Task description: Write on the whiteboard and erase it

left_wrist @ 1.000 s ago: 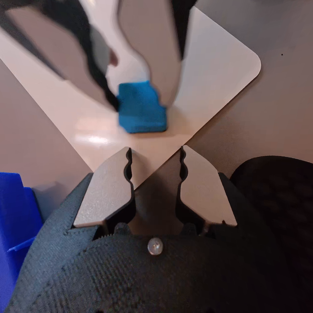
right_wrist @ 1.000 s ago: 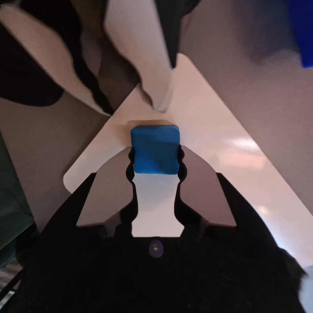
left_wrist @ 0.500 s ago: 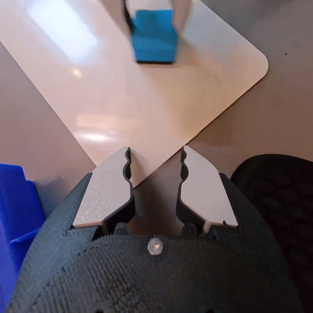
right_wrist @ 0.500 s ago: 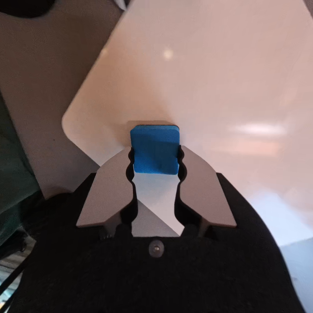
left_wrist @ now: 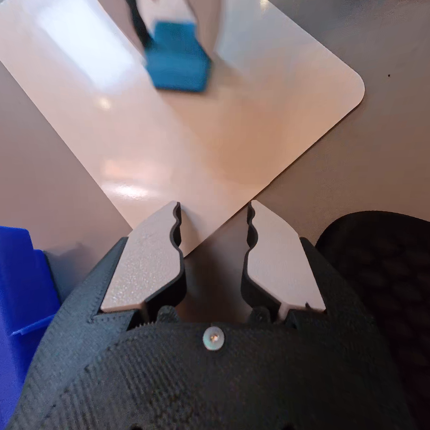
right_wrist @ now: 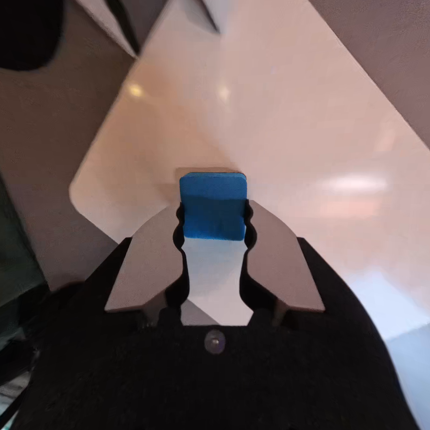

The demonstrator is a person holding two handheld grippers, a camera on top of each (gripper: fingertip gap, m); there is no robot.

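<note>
A white whiteboard (left_wrist: 209, 139) lies flat on the brown table, and no marks show on it. It also shows in the right wrist view (right_wrist: 256, 116). My right gripper (right_wrist: 213, 209) is shut on a blue eraser (right_wrist: 213, 204) and holds it down on the board. In the left wrist view the eraser (left_wrist: 178, 65) is blurred at the board's far side, between the right gripper's fingers. My left gripper (left_wrist: 213, 207) is open and empty, with its tips over the board's near corner.
A blue bin (left_wrist: 21, 290) stands at the left of the left gripper. A black mesh object (left_wrist: 384, 279) lies at its right. The brown table (left_wrist: 372, 162) surrounds the board. The left gripper's fingers (right_wrist: 111, 25) show at the top left of the right wrist view. The grippers' ends are close to 11 cm from one another.
The right gripper slid the eraser far across the board away from the left gripper, then back a little toward it. The left gripper has stayed in place, open.
</note>
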